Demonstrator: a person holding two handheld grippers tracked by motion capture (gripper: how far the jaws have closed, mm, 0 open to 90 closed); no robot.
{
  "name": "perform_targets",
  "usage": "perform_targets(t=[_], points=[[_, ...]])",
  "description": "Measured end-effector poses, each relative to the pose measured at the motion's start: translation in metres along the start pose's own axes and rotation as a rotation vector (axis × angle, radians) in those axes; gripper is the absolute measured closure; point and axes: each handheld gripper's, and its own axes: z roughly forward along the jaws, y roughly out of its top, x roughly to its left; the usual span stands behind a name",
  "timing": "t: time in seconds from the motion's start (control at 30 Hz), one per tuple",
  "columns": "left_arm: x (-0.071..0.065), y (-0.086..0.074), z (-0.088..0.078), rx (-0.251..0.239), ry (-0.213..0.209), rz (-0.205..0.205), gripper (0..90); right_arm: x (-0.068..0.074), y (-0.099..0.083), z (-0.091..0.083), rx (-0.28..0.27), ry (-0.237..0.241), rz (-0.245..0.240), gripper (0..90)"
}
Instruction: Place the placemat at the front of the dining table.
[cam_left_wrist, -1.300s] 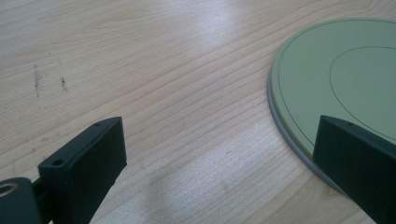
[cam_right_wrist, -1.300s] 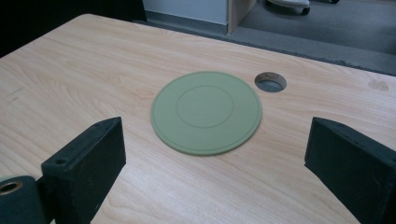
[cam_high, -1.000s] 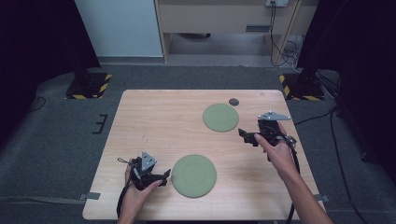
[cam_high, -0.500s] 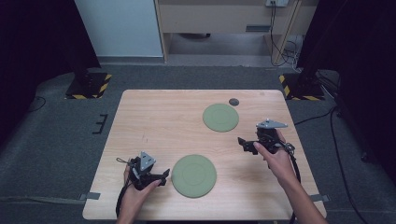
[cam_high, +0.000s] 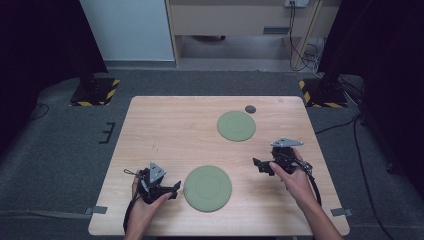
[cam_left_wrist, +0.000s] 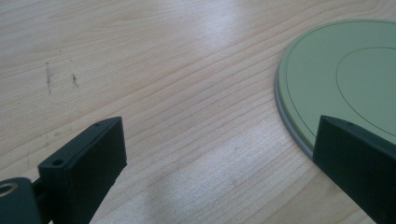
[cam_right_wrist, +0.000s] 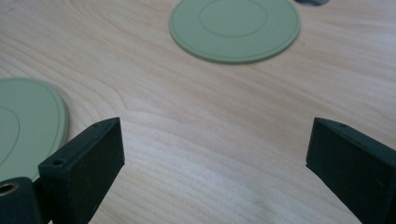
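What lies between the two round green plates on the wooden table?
Only bare wood separates the near green plate and far green plate, as the high view shows.

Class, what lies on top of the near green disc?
Nothing lies on the near disc; its ringed top is bare. The left gripper sits beside it. Its underside is hidden against the table.

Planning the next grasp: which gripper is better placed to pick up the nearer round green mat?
Left. The left gripper sits open beside the nearer round green mat; the right gripper is open farther off.
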Motion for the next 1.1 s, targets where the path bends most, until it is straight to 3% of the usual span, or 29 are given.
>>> perform_targets(t=[0.27, 0.5, 0.6, 1.1], points=[[0.004, -0.001, -0.001, 0.003, 0.006, -0.004, 1.9, 0.004, -0.021, 0.011, 0.061, -0.002, 0.006, 4.8], [0.009, -0.002, -0.003, 0.002, 0.015, -0.015, 1.9, 0.001, -0.044, 0.025, 0.108, -0.052, 0.02, 5.7], [0.012, -0.003, -0.003, 0.003, 0.018, -0.02, 1.9, 0.003, -0.048, 0.026, 0.09, -0.095, 0.0, 5.5], [0.036, -0.014, 0.0, 0.052, 0.065, -0.079, 2.1, 0.003, -0.051, 0.025, 0.086, -0.117, 0.012, 2.1]])
